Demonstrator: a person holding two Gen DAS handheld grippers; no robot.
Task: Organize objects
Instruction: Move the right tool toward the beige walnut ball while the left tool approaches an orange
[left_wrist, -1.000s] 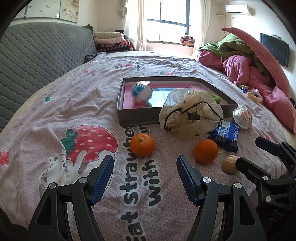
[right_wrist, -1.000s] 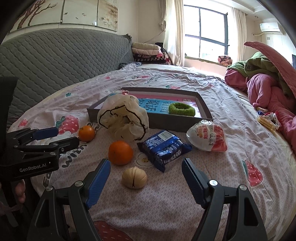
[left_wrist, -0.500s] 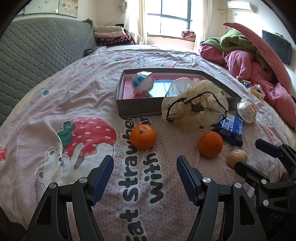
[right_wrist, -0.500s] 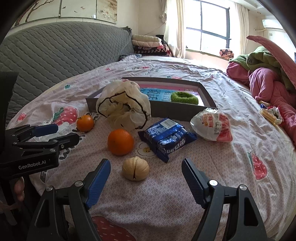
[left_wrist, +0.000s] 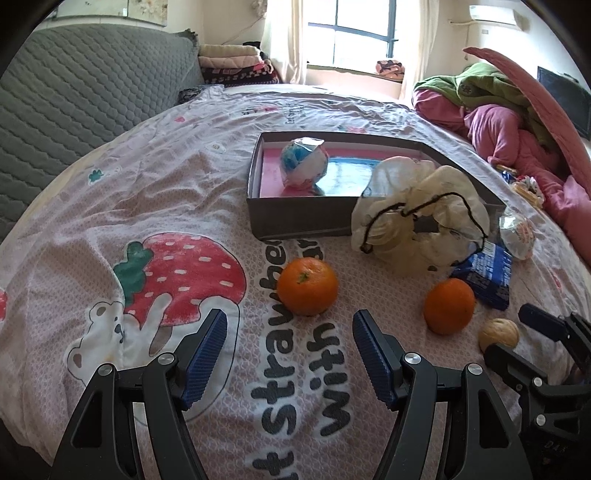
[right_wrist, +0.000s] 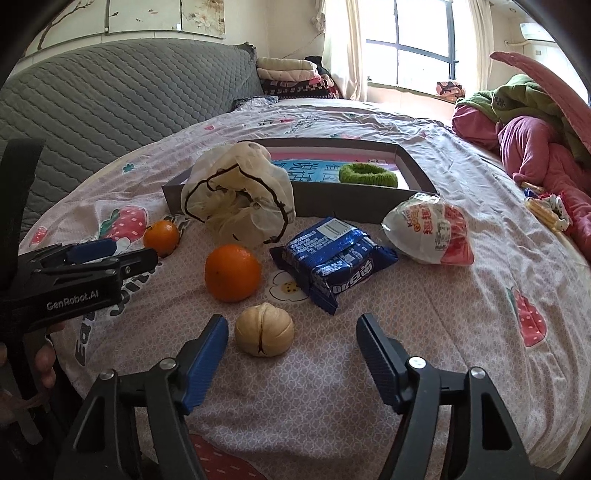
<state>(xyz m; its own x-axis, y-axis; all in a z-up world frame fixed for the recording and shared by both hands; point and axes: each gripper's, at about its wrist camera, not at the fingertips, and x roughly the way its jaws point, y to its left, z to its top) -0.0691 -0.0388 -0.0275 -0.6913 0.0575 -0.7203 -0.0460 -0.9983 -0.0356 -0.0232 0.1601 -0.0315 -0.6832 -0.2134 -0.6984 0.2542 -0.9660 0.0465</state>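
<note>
the left gripper (left_wrist: 287, 332) is gaping wide, gripping nothing, the small orange (left_wrist: 307, 286) lying just ahead between its fingers. the right gripper (right_wrist: 291, 336) is gaping too, the walnut (right_wrist: 264, 334) sitting beside its left finger (right_wrist: 207, 354) on the bed.

Printed pink cotton bedsheet (right_wrist: 424, 314): matt woven cloth, creased. Grey quilted headboard cover (right_wrist: 122, 92): padded stitched fabric. Shallow grey cardboard box (left_wrist: 295, 216): matt walls, glossy printed floor. Round orange fruit (left_wrist: 307, 286): dimpled, lightly shiny peel. Tan walnut (right_wrist: 264, 334): dull, ridged shell. Blue foil biscuit packet (right_wrist: 332, 260): glossy crinkled plastic. Cream drawstring pouch (right_wrist: 240, 195): thin, crumpled, semi-sheer cloth. Green hair scrunchie (right_wrist: 367, 174): fuzzy. Gripper fingers (left_wrist: 207, 350): matt black plastic, blue textured rubber pads, metal screws.
</note>
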